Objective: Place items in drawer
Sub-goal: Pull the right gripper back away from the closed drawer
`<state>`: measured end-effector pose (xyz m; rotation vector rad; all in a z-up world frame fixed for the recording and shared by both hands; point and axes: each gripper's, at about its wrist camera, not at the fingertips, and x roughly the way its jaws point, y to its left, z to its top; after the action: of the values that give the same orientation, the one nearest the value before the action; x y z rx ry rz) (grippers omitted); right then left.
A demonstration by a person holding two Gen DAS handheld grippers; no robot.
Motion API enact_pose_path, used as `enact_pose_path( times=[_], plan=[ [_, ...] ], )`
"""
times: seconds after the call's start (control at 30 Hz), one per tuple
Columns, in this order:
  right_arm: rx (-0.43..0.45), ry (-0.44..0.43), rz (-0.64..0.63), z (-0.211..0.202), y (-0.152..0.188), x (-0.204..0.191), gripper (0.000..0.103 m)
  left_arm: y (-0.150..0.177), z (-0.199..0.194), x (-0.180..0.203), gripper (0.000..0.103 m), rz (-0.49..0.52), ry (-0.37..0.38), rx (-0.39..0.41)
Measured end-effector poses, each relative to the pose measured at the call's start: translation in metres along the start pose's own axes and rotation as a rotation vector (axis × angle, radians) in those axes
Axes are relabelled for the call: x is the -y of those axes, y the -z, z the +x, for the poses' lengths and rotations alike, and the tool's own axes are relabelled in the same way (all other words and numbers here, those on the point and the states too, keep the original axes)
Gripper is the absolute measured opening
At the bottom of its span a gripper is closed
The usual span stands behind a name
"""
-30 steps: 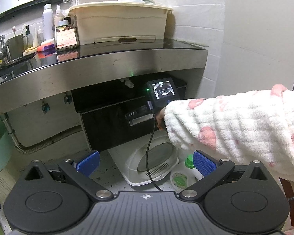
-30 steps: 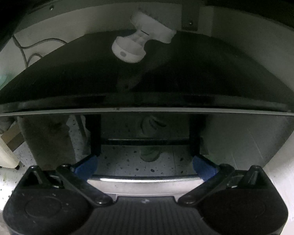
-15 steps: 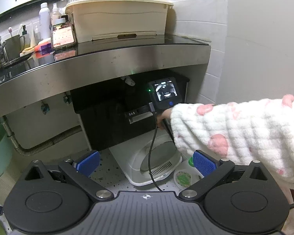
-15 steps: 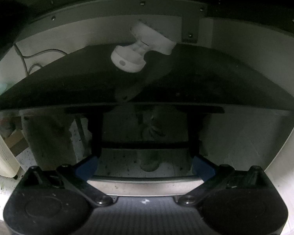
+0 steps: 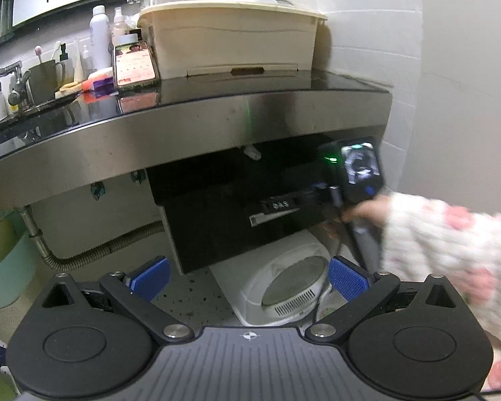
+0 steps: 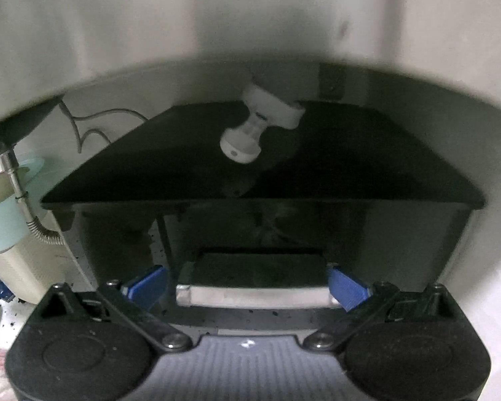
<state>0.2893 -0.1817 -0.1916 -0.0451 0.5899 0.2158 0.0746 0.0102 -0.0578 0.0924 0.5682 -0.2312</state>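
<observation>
A black drawer unit [image 5: 230,214] hangs under the steel counter, with a silver handle [image 5: 274,216] on its front. My right gripper [image 6: 248,285] is open, its blue pads on either side of the silver handle [image 6: 254,295], close to the black drawer front [image 6: 384,234]. In the left wrist view the right gripper [image 5: 320,193] is at the drawer front, held by a hand in a pink-spotted sleeve. A white knob-shaped device [image 6: 254,127] hangs above the black top. My left gripper [image 5: 248,275] is open and empty, well back from the drawer.
A beige tub [image 5: 230,43], a phone [image 5: 135,67], bottles and a tap stand on the counter [image 5: 183,133]. A white appliance [image 5: 284,287] sits on the floor under the drawer. A corrugated hose [image 5: 93,254] and a pale green bin [image 5: 3,267] are at the left.
The right gripper has backed away from the unit, so the black top now looks smaller and farther. The left view has shifted; the sleeve sits farther right and is blurred.
</observation>
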Motion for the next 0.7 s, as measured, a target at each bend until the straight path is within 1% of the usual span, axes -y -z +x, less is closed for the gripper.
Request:
enact_pose_path(
  times=[0.1,0.17,0.27,0.33,0.5,0.6,0.67,0.7],
  plan=[
    [-0.007,0.019,0.059,-0.031,-0.004,-0.004,0.103,-0.004,0.000,-0.001,0.103,-0.005,0.003,0.015],
    [-0.001,0.005,0.086,-0.055,-0.007,-0.006,0.103,-0.006,-0.001,0.000,0.103,-0.007,0.005,0.022],
    [-0.010,0.007,0.083,-0.087,-0.015,-0.013,0.103,-0.007,-0.003,0.001,0.103,-0.018,0.013,0.025],
    [-0.023,0.014,0.053,-0.110,-0.018,-0.022,0.103,-0.009,-0.005,0.001,0.103,-0.033,0.015,0.024],
    [-0.017,0.015,0.022,-0.163,-0.019,-0.043,0.103,-0.011,-0.014,0.002,0.103,-0.031,-0.012,0.040],
    [-0.020,0.008,0.046,-0.184,-0.017,-0.048,0.103,-0.012,-0.022,0.001,0.103,-0.038,0.003,0.054],
    [-0.011,-0.018,0.083,-0.199,-0.013,-0.048,0.103,-0.013,-0.027,0.000,0.103,-0.041,0.014,0.064],
    [-0.012,-0.014,0.106,-0.204,-0.011,-0.047,0.103,-0.014,-0.030,0.000,0.103,-0.040,0.014,0.068]
  ],
)
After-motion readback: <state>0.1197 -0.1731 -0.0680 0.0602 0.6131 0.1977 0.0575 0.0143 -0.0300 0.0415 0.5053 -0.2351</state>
